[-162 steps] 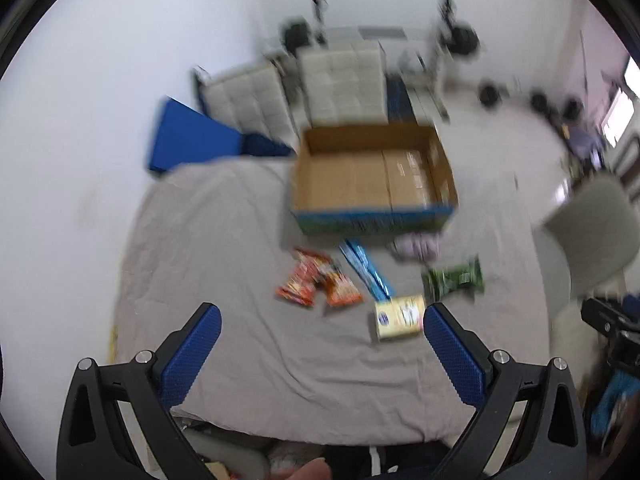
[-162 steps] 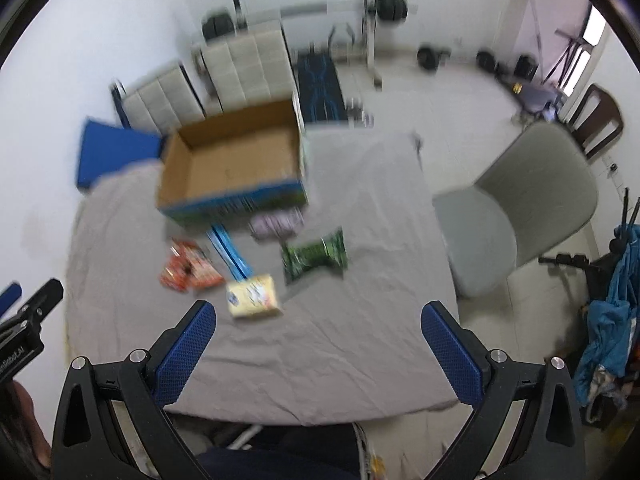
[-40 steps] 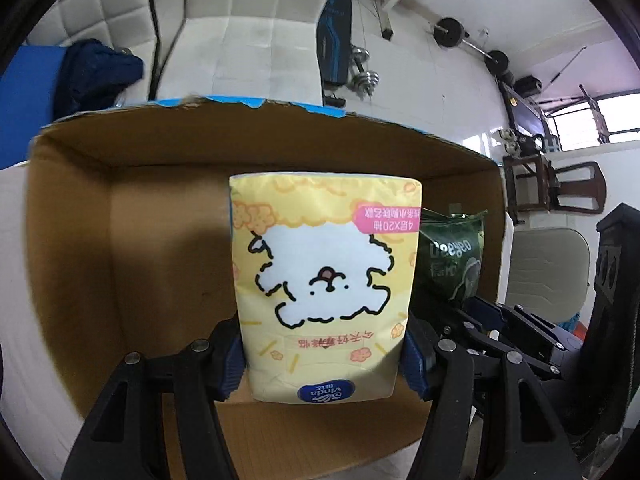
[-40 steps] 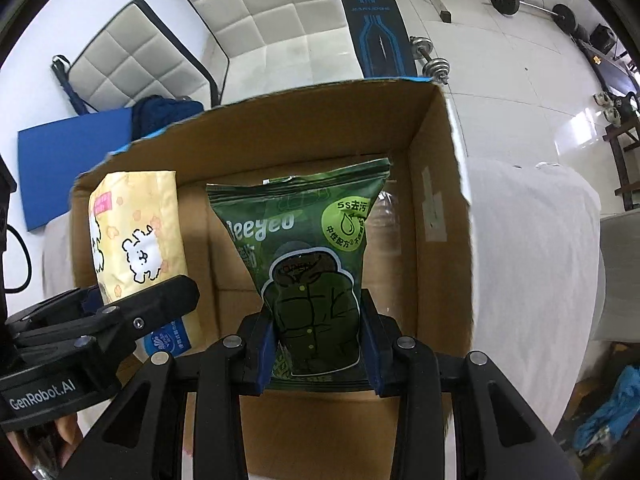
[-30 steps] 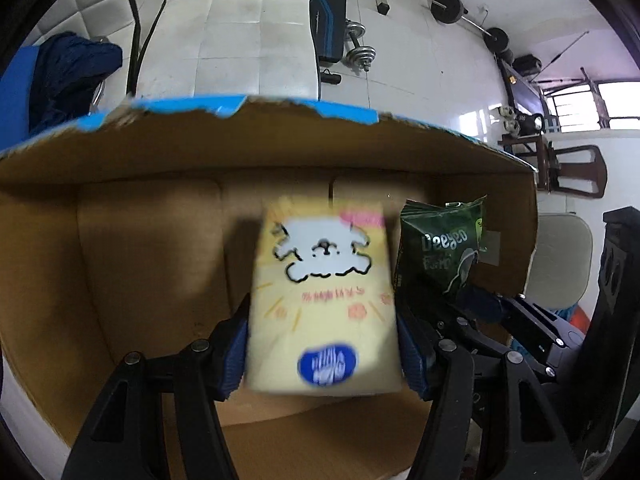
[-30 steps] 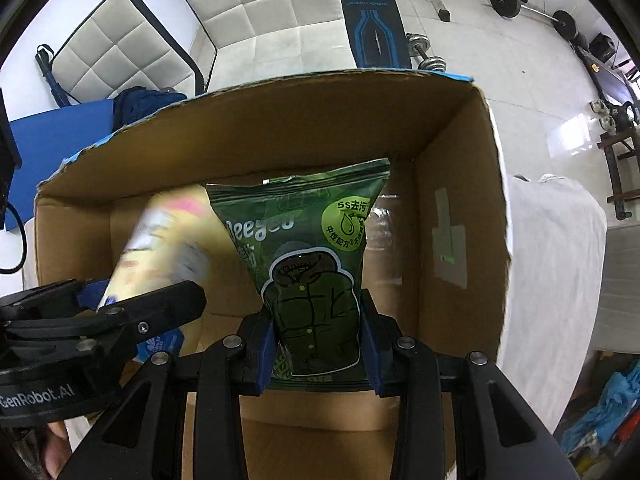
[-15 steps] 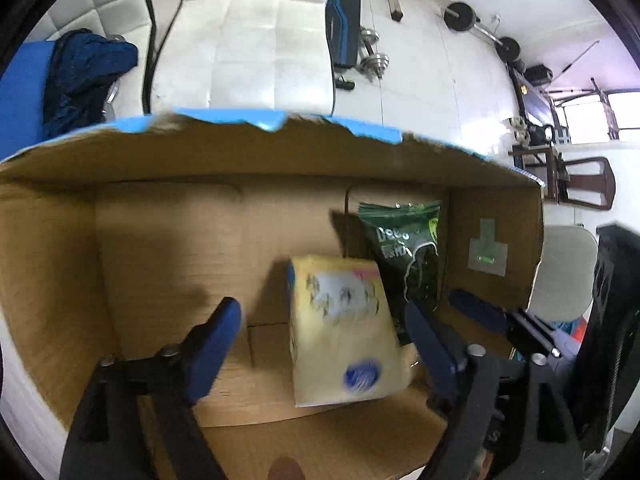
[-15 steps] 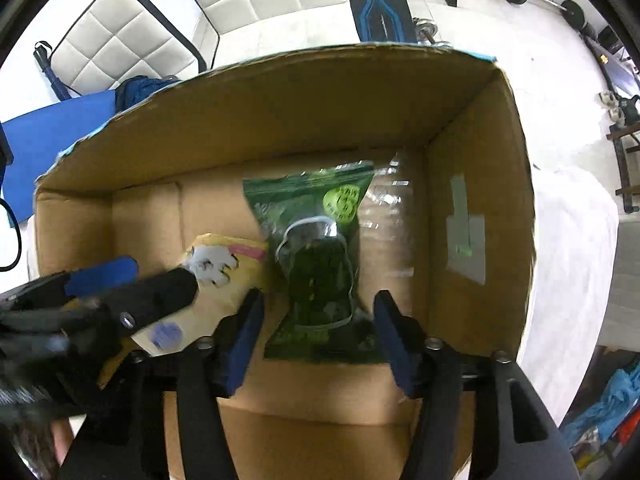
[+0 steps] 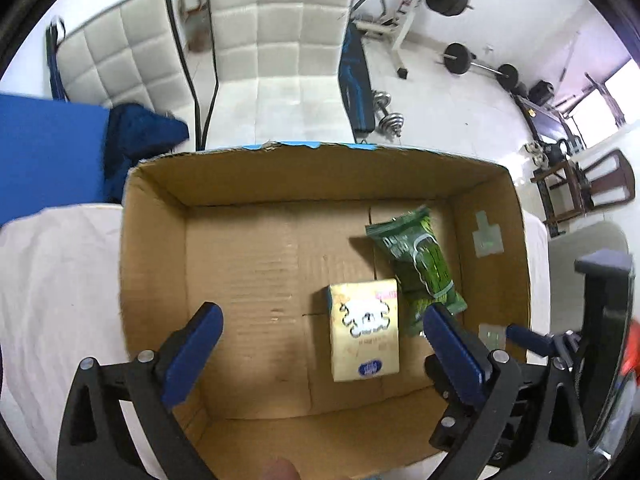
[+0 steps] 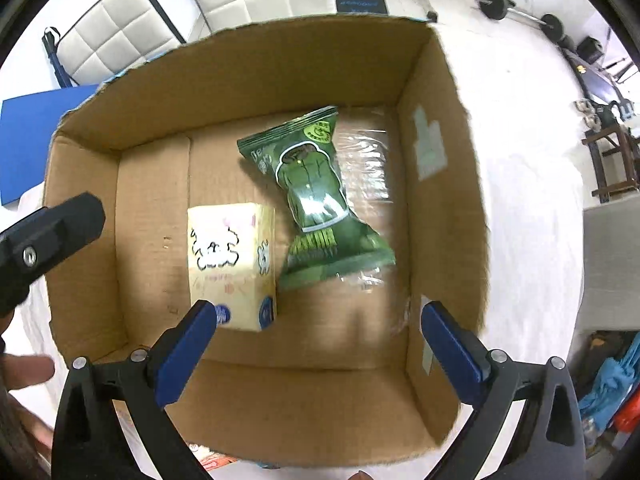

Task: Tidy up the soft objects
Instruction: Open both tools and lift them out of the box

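Note:
An open cardboard box (image 9: 156, 240) (image 10: 440, 184) stands on the cloth-covered table. On its floor lie a yellow tissue pack with a white dog print (image 9: 365, 330) (image 10: 232, 264) and, to its right, a green snack bag (image 9: 418, 264) (image 10: 320, 196), side by side and touching. My left gripper (image 9: 320, 344) hovers above the box, open and empty. My right gripper (image 10: 316, 344) also hovers above the box, open and empty. The left gripper's body shows at the left edge of the right wrist view (image 10: 48, 232).
The table wears a pale cloth (image 9: 56, 280) (image 10: 532, 240). Behind the box stand two white quilted chairs (image 9: 280, 64), a blue mat (image 9: 44, 148) and gym weights (image 9: 480, 64). A grey chair (image 10: 612, 264) stands to the right. A red packet edge (image 10: 216, 460) shows under the box's near side.
Both grippers have opened and let go: the tissue pack and the green bag dropped flat onto the box floor. Both grippers have risen and pulled back a little.

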### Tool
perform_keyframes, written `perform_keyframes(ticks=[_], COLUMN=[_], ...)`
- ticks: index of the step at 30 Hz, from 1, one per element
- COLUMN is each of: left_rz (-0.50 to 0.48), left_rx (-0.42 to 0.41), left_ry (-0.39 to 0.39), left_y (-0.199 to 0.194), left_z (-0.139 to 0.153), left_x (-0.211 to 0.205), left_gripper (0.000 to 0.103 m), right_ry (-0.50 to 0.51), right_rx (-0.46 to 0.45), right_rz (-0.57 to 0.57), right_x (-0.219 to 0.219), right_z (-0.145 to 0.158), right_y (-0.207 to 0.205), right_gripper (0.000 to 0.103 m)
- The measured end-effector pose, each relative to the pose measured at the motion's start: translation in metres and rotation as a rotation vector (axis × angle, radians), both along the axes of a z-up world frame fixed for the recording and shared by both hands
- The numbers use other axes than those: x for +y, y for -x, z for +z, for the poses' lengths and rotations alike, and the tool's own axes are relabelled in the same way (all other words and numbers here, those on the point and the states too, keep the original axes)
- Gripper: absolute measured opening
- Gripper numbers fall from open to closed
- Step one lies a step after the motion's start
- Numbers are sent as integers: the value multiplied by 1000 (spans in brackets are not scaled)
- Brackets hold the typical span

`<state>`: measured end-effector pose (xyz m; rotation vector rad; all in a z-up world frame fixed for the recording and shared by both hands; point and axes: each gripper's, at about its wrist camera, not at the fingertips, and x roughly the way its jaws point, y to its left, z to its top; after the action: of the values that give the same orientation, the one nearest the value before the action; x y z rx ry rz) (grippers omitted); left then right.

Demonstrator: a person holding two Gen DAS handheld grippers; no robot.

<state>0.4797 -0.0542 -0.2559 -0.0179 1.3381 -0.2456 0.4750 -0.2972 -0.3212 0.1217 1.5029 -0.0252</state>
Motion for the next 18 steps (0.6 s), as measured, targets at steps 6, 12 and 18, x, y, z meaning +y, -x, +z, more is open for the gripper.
perform_keyframes(ticks=[6, 12, 18], left_rz=[2, 39, 86], left_rx=[-25, -142, -201], left_ry=[-44, -57, -53], left_y=[38, 87, 131], left_z=[20, 55, 89], left_x=[-3, 1, 3], left_gripper=[102, 102, 102], right_ry=[27, 40, 45], right_rx=[-101, -221, -269], right_rz=[-28, 1, 52], right_x=[-1, -6, -2], right_z=[37, 93, 126], right_y=[45, 91, 129], right_gripper=[103, 103, 103])
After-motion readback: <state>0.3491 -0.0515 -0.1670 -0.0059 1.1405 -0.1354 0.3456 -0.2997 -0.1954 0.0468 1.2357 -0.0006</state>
